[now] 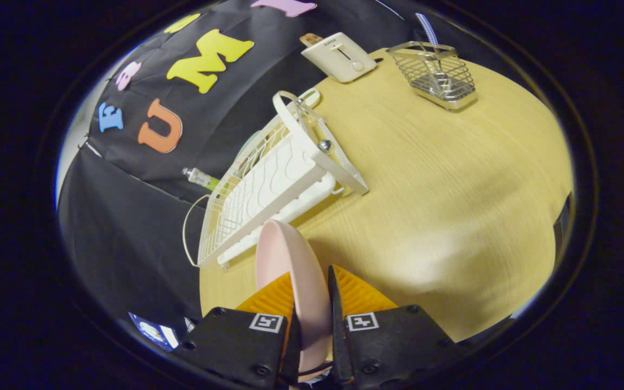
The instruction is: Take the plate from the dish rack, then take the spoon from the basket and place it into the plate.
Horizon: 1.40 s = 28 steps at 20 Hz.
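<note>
My tool pinches the pink plate edge-on, both fingers pressed against its faces, above the wooden bench. The white dish rack lies at eleven o'clock just beyond the plate. The wire basket with the spoon stands far off at one o'clock, beside a toaster.

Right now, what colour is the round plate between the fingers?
Pale pink plate; gripper view shows it best.
</note>
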Each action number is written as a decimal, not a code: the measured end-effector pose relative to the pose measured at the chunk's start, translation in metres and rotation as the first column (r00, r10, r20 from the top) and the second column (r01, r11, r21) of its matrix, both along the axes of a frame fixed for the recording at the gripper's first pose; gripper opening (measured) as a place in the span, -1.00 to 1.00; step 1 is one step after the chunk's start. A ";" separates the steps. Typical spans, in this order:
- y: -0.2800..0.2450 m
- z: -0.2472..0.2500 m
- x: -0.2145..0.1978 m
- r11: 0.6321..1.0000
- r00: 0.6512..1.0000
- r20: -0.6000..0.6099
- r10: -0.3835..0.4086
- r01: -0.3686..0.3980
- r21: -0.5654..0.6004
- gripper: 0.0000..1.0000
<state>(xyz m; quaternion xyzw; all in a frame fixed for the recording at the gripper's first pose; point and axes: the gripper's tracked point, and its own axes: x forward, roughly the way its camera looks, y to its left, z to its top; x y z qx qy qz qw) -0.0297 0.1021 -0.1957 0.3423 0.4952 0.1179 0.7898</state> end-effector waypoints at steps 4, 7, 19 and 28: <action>-0.003 -0.004 0.007 0.999 1.000 -0.013 -0.015 0.016 0.044 -0.38; -0.007 -0.004 0.011 0.998 1.000 -0.005 -0.015 0.015 0.054 -0.36; -0.029 0.033 0.024 0.998 0.983 0.183 0.004 0.007 -0.056 0.19; -0.085 0.116 0.006 0.880 0.794 0.580 0.182 0.132 -0.456 0.60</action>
